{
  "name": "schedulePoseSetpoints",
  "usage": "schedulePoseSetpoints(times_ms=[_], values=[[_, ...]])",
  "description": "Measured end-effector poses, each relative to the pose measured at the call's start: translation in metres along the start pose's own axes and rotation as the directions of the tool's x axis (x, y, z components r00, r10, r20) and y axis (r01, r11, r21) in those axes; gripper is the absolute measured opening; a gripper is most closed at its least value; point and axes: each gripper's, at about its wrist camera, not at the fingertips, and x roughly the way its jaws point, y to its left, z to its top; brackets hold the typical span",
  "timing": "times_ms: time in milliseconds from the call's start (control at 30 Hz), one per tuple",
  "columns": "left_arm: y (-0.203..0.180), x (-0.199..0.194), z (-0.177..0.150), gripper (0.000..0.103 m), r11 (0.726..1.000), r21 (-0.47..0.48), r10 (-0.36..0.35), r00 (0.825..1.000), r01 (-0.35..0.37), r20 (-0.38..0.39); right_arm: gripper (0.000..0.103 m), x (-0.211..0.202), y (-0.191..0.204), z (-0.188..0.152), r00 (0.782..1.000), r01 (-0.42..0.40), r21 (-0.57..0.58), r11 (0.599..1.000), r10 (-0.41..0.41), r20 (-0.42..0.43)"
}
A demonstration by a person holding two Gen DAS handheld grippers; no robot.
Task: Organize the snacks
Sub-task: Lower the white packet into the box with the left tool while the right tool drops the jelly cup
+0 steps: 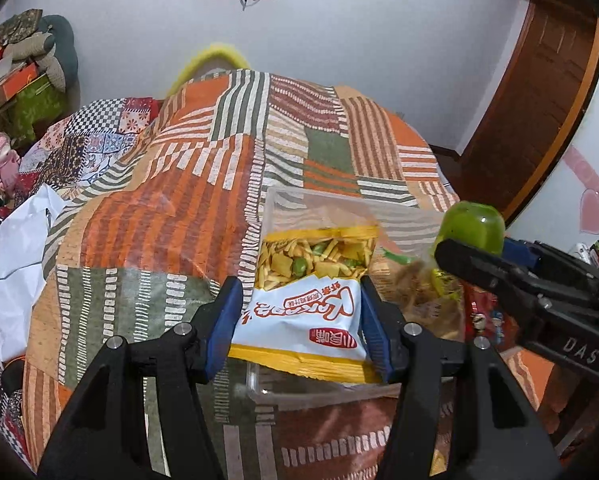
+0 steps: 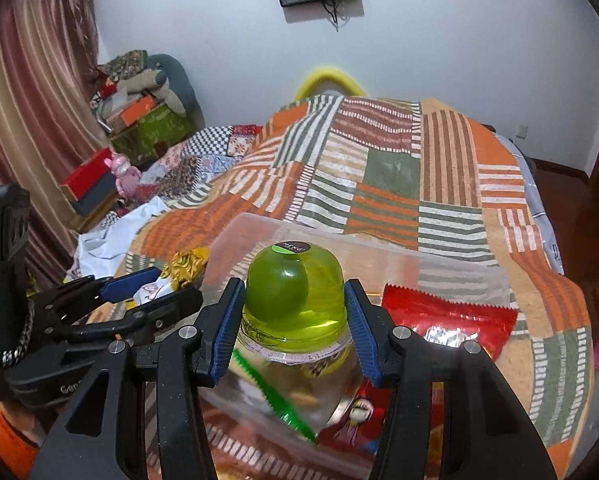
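Left wrist view, my left gripper: its blue pads are clamped on a white and yellow foil snack bag with a clear window showing yellow sticks and green peas.
Left wrist view, place: the bag hangs over the near left corner of the clear plastic storage box that sits on the orange, green and white striped patchwork cover.
Left wrist view, neighbour: my right gripper comes in from the right edge carrying the green piece.
Right wrist view, my right gripper: closed on a translucent green dome-shaped jelly cup with a foil-sealed rim.
Right wrist view, place: the cup is held above the box's near edge, over a clear bag with a green strip; a red crinkle-edged foil packet already lies inside, to the right.
Step in hand: I judge both snacks are being carried into the box.
Next move: lower each into a free part of the box, then part the pads; the soft bag may sag or catch on the rim.
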Motion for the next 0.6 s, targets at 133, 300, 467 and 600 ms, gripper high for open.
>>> schedulePoseSetpoints(times_ms=[133,300,467,600], values=[[0.002,0.008,-0.003,0.057,1.000,-0.006,-0.005,1.000,0.005,-0.009,0.047,0.009,-0.001,0.003,0.999,-0.019,0.007,1.000,0.019,-0.027],[0.002,0.003,-0.005,0.065,1.000,-0.008,-0.004,1.000,0.004,0.000,0.048,0.016,0.000,0.003,0.999,-0.004,-0.007,1.000,0.004,-0.045],[0.001,-0.012,-0.008,0.069,1.000,-0.009,-0.009,1.000,0.009,0.028,0.050,0.005,0.002,0.004,1.000,-0.002,-0.015,1.000,0.002,-0.027],[-0.003,-0.025,-0.008,0.069,1.000,0.000,-0.003,0.999,0.003,0.045,0.051,-0.006,0.001,0.001,1.000,-0.003,-0.023,1.000,0.002,-0.015]])
